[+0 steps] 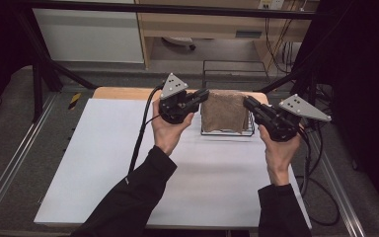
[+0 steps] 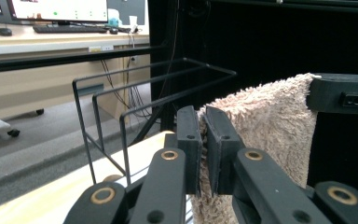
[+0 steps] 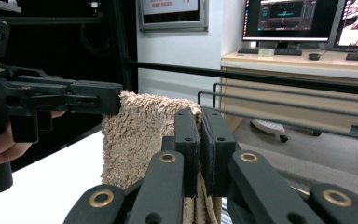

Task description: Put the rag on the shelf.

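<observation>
In the high view, the left gripper (image 1: 205, 95) is pinching the left top corner of a beige towel (image 1: 223, 111), and the right gripper (image 1: 247, 103) is pinching the right top corner, so the towel is hanging stretched between them above the far middle of the white table (image 1: 103, 163), just in front of a black wire rack (image 1: 235, 66). The left gripper view is showing what the high view cannot: the jaws are standing closed on the towel's fluffy edge (image 2: 261, 121), with the wire rack (image 2: 135, 100) just beside it on the left. The right gripper view is showing its jaws clamped on the folded edge of the towel (image 3: 140, 135), the other gripper (image 3: 98, 98) biting the far corner. Bare tabletop is lying open towards the person; the rack is standing at the table's far edge.
</observation>
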`<state>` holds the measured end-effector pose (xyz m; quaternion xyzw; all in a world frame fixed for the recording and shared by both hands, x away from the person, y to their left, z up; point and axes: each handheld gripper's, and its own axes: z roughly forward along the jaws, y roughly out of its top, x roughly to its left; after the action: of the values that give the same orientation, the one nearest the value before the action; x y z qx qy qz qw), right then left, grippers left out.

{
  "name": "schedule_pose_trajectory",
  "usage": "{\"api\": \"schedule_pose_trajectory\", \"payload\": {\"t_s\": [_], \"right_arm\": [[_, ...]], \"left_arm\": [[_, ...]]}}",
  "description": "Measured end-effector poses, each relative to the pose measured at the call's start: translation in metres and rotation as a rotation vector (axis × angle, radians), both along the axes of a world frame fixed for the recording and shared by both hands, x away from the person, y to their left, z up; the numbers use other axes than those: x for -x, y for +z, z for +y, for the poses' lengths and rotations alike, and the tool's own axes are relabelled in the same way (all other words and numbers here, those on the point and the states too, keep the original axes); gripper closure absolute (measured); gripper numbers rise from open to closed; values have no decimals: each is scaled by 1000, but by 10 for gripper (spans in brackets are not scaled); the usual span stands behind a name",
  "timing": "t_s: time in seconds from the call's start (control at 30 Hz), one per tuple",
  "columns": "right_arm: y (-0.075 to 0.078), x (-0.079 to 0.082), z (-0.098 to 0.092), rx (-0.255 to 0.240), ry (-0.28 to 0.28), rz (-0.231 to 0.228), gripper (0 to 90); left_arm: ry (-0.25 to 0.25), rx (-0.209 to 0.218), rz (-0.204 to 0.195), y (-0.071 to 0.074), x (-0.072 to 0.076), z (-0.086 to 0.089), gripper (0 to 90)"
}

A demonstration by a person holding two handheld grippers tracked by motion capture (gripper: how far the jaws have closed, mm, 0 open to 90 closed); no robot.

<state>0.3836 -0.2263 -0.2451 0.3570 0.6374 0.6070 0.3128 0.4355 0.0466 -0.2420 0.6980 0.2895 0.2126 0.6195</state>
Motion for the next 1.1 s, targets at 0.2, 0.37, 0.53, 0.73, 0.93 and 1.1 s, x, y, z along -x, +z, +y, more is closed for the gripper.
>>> {"api": "schedule_pose_trajectory", "payload": {"t_s": [0.2, 0.37, 0.53, 0.73, 0.93, 1.1], "right_arm": [[8, -4, -4, -3, -15, -29, 864], [15, -6, -9, -13, -28, -48, 864], [23, -9, -13, -18, -40, -62, 864], [34, -13, -17, -26, -56, -80, 864], [45, -19, -21, -37, -74, -99, 865], [51, -24, -23, -42, -86, -109, 865]], "left_arm": [[-1, 19, -30, 7, -3, -5, 843], [-2, 23, -51, 16, -5, -10, 843], [2, 27, -65, 25, -7, -16, 843], [8, 35, -78, 39, -12, -22, 843], [10, 37, -100, 49, -15, -27, 844], [15, 47, -100, 54, -21, -30, 844]]}}
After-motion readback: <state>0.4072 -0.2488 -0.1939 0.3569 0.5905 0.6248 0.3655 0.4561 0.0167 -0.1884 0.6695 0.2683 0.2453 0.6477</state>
